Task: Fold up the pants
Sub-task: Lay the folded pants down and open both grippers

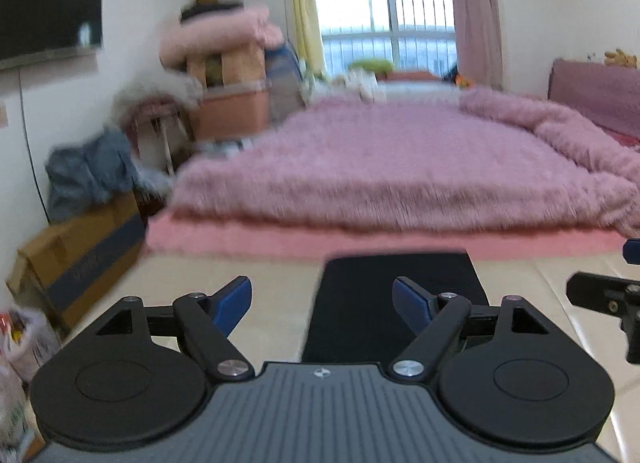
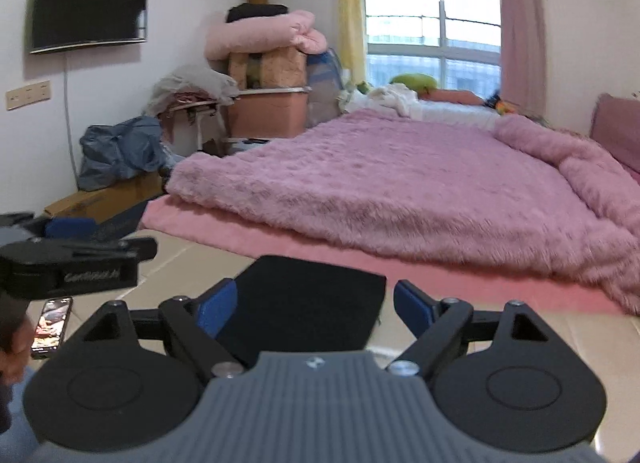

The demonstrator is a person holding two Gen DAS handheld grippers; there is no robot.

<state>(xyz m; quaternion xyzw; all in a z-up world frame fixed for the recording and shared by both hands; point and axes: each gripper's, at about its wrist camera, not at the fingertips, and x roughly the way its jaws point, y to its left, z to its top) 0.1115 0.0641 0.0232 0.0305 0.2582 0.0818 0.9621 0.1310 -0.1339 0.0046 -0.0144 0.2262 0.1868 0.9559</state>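
The black pants (image 1: 396, 295) lie folded into a flat rectangle on a cream surface (image 1: 276, 303), just short of the bed. My left gripper (image 1: 322, 301) hovers over their near left part, open, with nothing between its blue fingers. In the right wrist view the pants (image 2: 308, 315) lie under my right gripper (image 2: 314, 305), which is also open and empty. A blue finger (image 1: 633, 251) of the right gripper shows at the right edge of the left wrist view. The left gripper's black body (image 2: 72, 263) shows at the left of the right wrist view.
A bed with a furry pink blanket (image 2: 400, 183) fills the space beyond the pants. A cardboard box (image 1: 80, 255) with grey clothes on it stands at the left. A phone (image 2: 52, 327) lies at the near left, beside a person's hand (image 2: 12, 347).
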